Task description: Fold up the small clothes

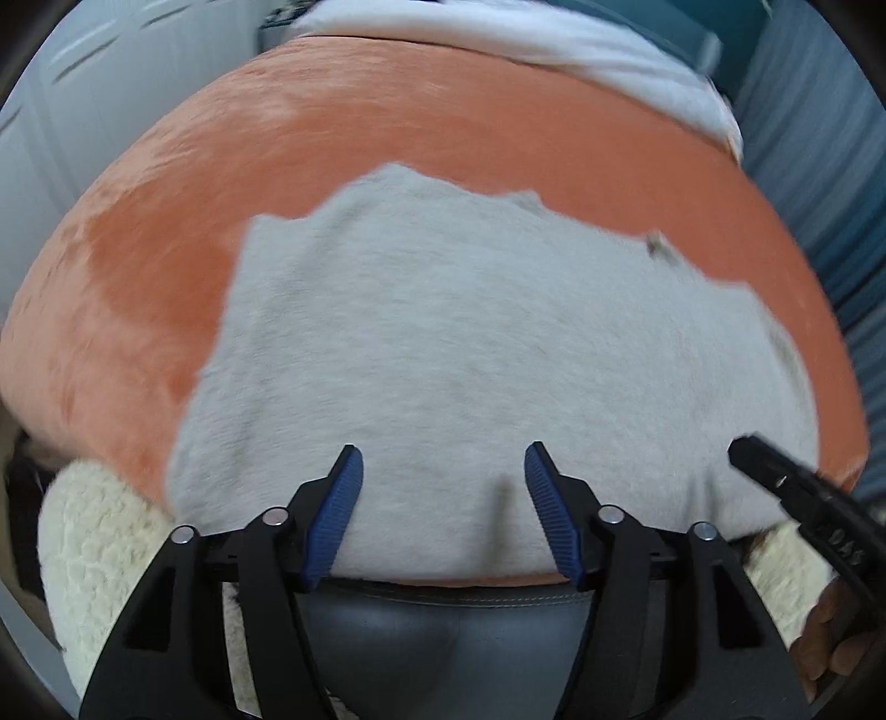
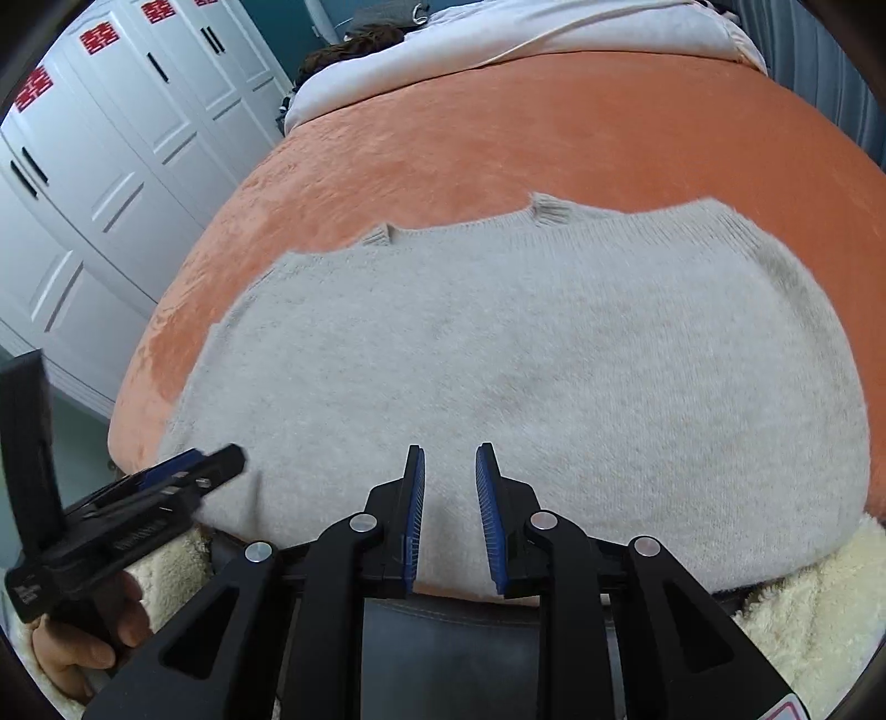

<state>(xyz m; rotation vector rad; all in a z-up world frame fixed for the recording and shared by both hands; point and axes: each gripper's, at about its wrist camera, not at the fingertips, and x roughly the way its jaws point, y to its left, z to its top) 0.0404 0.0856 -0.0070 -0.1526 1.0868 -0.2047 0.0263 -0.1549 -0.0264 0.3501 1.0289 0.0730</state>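
Note:
A light grey knit sweater (image 1: 470,343) (image 2: 526,360) lies spread flat on an orange blanket (image 1: 387,127) (image 2: 554,127). Two small ribbed tabs show along its far edge. My left gripper (image 1: 443,451) hovers over the near hem, open wide, with nothing between its blue pads. My right gripper (image 2: 449,451) hovers over the same hem further right. Its pads stand a narrow gap apart and hold nothing. Each gripper shows in the other's view: the right gripper (image 1: 775,476) at the right edge, the left gripper (image 2: 216,459) at the lower left.
A white duvet (image 1: 526,39) (image 2: 554,33) is bunched at the far end of the bed. White wardrobe doors (image 2: 111,166) stand to the left. Cream fleece sleeves (image 1: 94,543) (image 2: 819,598) and a hand (image 2: 83,648) show near the bed's grey padded edge (image 1: 443,620).

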